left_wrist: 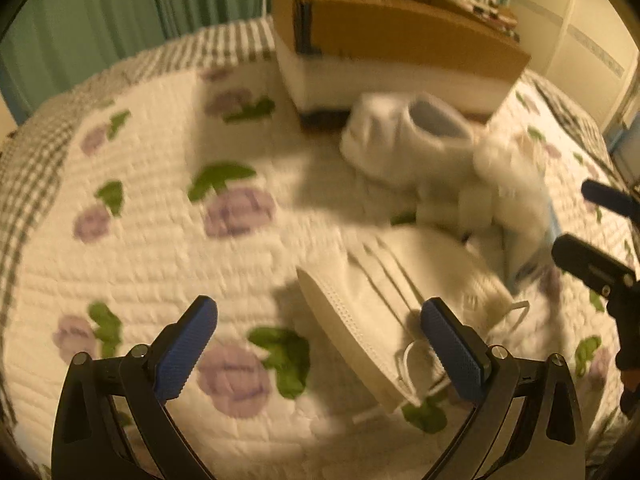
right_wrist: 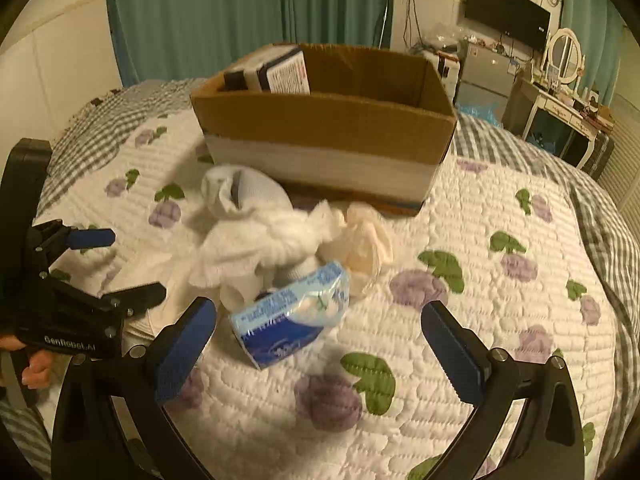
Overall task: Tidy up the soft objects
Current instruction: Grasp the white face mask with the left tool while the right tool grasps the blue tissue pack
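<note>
Lying on the quilt [left_wrist: 160,248], a pleated face mask [left_wrist: 384,312] is seen only by the left wrist view, just ahead of the spread left gripper [left_wrist: 320,344]. A blue tissue pack [right_wrist: 292,316], shown sharply only by the right view, is framed by the spread right gripper [right_wrist: 320,344] before the cardboard box [right_wrist: 324,124]; "GenRobot.AI" is read on the other tool

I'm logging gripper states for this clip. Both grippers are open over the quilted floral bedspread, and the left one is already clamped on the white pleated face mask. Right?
Not quite. The left gripper is open, not clamped: in the left wrist view its blue-padded fingers stand wide apart above the white pleated face mask, gripping nothing. The right gripper is open too, over the quilted floral bedspread.
</note>
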{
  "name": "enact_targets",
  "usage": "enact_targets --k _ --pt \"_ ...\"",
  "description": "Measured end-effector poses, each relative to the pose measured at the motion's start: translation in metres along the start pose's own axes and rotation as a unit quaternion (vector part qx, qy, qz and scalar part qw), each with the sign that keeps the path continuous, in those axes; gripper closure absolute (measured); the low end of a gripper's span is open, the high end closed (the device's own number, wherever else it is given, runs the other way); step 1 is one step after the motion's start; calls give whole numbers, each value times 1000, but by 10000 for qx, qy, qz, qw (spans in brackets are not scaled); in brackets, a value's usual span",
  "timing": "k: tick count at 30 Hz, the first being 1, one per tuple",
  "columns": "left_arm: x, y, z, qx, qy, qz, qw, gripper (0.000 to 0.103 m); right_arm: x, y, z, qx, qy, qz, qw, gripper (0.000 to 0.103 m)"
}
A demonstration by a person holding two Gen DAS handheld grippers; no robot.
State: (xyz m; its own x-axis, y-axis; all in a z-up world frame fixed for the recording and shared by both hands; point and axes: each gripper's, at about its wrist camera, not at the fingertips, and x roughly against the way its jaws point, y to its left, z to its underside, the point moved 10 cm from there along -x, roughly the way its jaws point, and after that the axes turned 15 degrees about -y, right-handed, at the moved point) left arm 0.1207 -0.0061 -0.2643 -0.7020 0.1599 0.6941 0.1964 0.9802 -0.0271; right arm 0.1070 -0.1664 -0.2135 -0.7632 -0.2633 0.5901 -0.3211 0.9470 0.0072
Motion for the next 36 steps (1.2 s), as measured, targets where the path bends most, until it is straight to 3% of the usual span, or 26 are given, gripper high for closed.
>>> enact_targets --k 5,10,14,19,21,22,26,29,36 --pt "-11 -8 22 39 324 176 9993 14 -10 3 15 102 310 -5 9995 0" --pt "-12 -21 29 76 327 519 9981 52 -18 3 30 -17 548 -78 9985 0" --pt "-8 -28 28 17 225 667 9975 90 -17 5 25 -126 462 -151 9987 5" --pt "-5 -33 26 11 159 793 9967 96 -25 13 22 -153 420 -204 9988 7" --pt "-3 -34 24 -21 106 808 9967 97 -31 9 26 -243 505 -162 9983 34" --pt "-2 -33 23 -23 94 816 9966 97 -32 8 29 -282 563 -156 9979 54" --pt "2 -30 16 -114 6 763 9970 97 -25 10 34 -209 616 -195 9977 71" --pt "8 -29 11 -181 -97 684 9974 98 -17 8 36 -181 628 -227 9976 77" --pt "27 -20 -4 -269 -439 523 9973 98 3 -5 34 -272 489 -224 9982 79"
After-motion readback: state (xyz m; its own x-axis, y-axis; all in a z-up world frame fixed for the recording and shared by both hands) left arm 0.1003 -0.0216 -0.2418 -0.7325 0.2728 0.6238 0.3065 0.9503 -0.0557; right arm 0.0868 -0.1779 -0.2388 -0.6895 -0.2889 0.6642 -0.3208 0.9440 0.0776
